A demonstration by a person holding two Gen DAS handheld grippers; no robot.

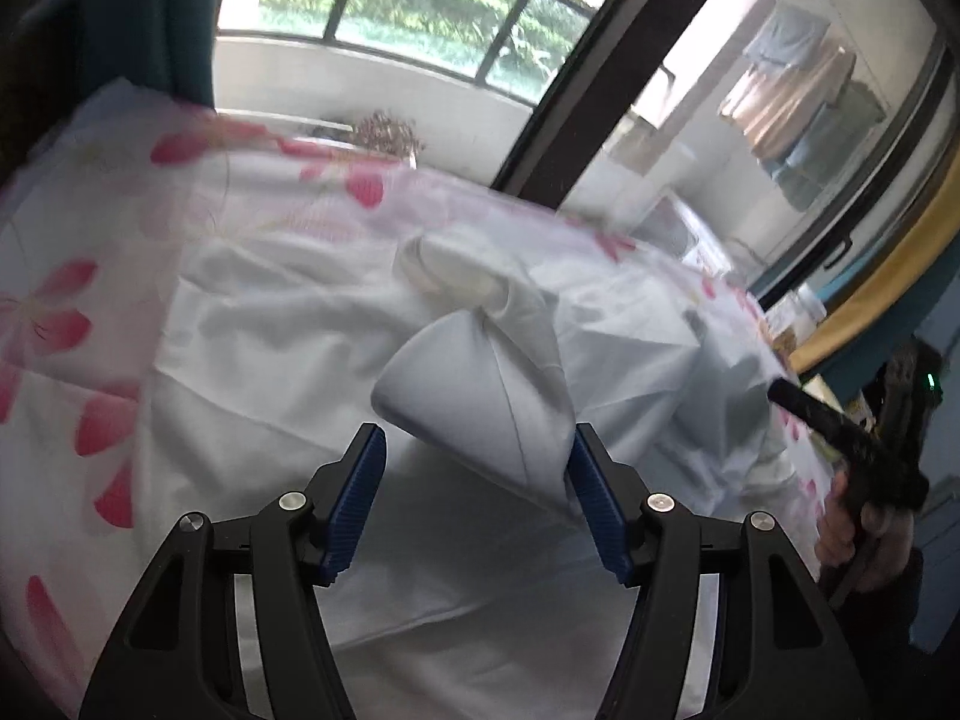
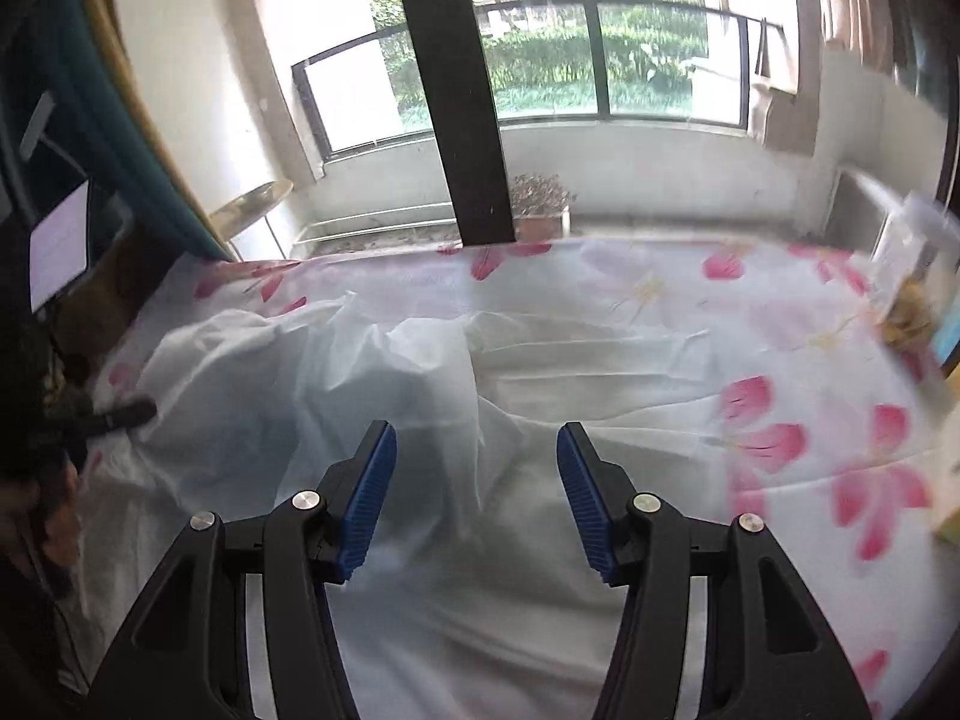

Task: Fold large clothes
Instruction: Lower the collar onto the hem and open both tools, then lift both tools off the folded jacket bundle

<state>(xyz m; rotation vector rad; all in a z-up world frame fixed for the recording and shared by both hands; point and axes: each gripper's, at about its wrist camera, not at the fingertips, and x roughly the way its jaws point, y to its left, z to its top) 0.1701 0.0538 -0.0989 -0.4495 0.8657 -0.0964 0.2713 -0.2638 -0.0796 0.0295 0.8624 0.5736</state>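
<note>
A large white garment [image 1: 312,360] lies crumpled on a table covered with a white cloth printed with pink flowers [image 1: 54,312]. In the left wrist view a raised, cone-shaped fold of it [image 1: 480,396] stands just ahead of my left gripper [image 1: 477,456], which is open, its right pad close beside the fold. In the right wrist view the garment [image 2: 372,396] spreads under and ahead of my right gripper [image 2: 477,450], which is open and empty above a ridge of fabric. The right gripper and the hand holding it also show in the left wrist view [image 1: 864,456], at the table's right edge.
A dark window post [image 2: 462,96] and glass balcony doors stand behind the table. A clear bag with yellow contents [image 2: 912,294] sits at the table's far right. A potted plant [image 2: 540,198] stands outside. A teal curtain [image 2: 108,138] hangs on the left.
</note>
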